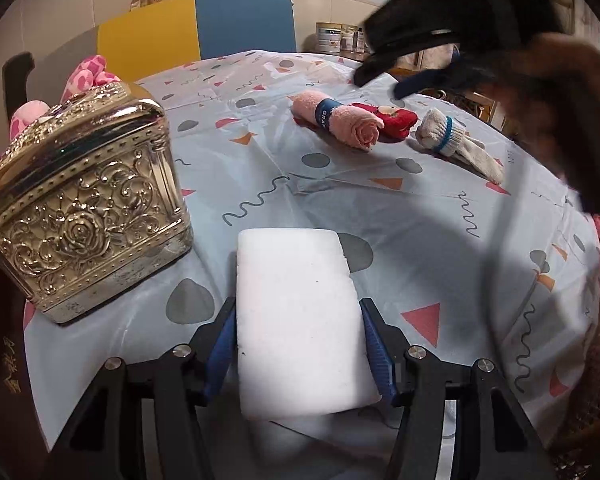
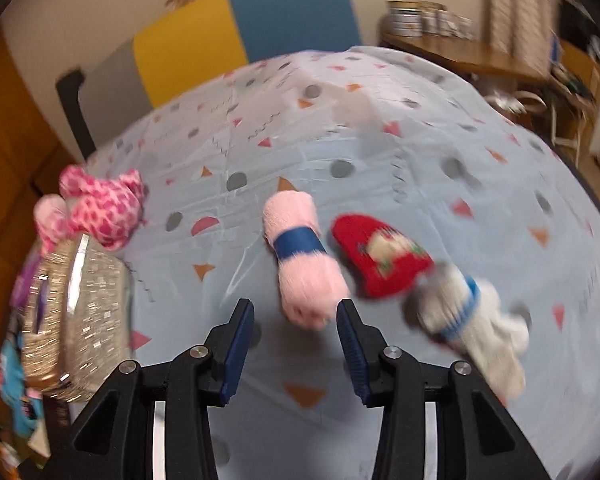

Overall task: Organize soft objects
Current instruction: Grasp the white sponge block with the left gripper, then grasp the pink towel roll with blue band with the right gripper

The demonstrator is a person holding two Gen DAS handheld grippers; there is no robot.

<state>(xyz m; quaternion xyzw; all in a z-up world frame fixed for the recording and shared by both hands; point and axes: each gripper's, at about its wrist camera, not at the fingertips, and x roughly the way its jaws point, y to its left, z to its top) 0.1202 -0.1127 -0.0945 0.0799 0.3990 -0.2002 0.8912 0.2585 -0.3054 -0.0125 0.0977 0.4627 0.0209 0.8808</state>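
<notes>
My left gripper [image 1: 298, 308] is shut on a white sponge block [image 1: 292, 264], its blue pads pressing both long sides just above the patterned tablecloth [image 1: 440, 240]. Farther back lie a pink rolled towel with a blue band [image 1: 340, 124], a red knitted piece [image 1: 396, 118] and a white glove with a blue cuff stripe [image 1: 452, 140]. My right gripper [image 2: 295, 312] is open with nothing between its fingers, hovering just before the near end of the pink roll [image 2: 304, 256]. To its right are the red piece [image 2: 380, 256] and the glove [image 2: 460, 312]. The right wrist view is motion-blurred.
An ornate silver metal box [image 1: 84, 208] stands at the left, also seen as the metal box [image 2: 80, 312] in the right wrist view. A pink spotted plush toy [image 2: 100, 208] lies behind it. Chairs [image 1: 244, 24] stand past the table's far edge, with tins [image 1: 340, 38] on a side shelf.
</notes>
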